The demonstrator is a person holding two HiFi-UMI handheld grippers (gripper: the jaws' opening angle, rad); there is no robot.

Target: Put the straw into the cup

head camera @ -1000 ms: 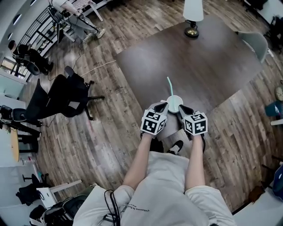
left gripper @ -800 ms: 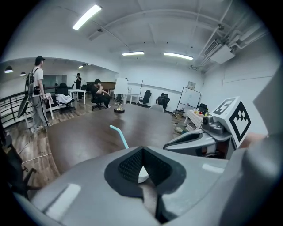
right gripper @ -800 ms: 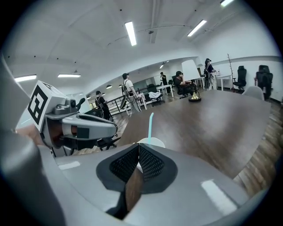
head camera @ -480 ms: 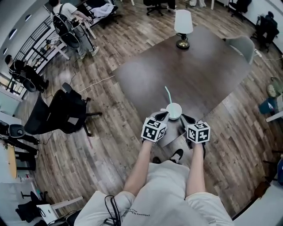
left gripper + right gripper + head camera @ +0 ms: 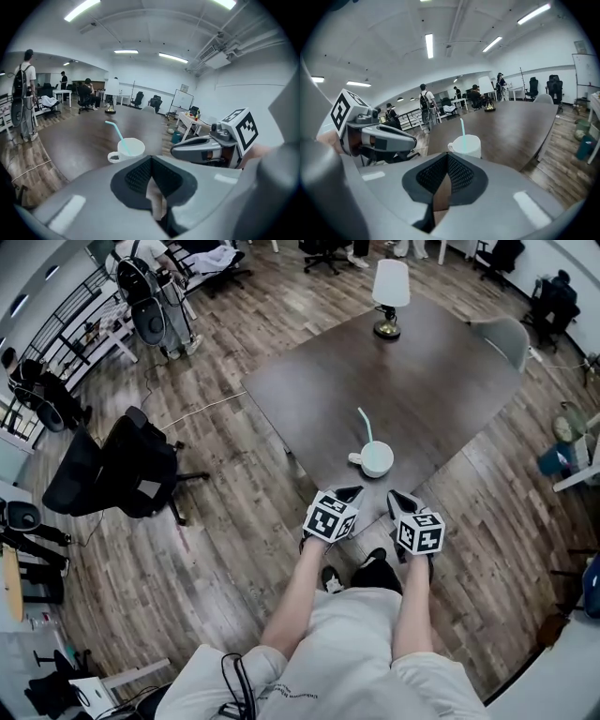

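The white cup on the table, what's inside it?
A teal bendy straw stands in the cup, its top leaning out over the rim. The cup wall hides the straw's lower end and any liquid.

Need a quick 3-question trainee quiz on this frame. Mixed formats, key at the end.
1. True or false: the straw stands in the cup.
2. What else stands on the table, at its far end from the cup? A) lamp B) bottle C) laptop
3. Fill in: the left tool and the right tool each have jaws that are ____ and hold nothing.
Key: 1 true; 2 A; 3 shut.
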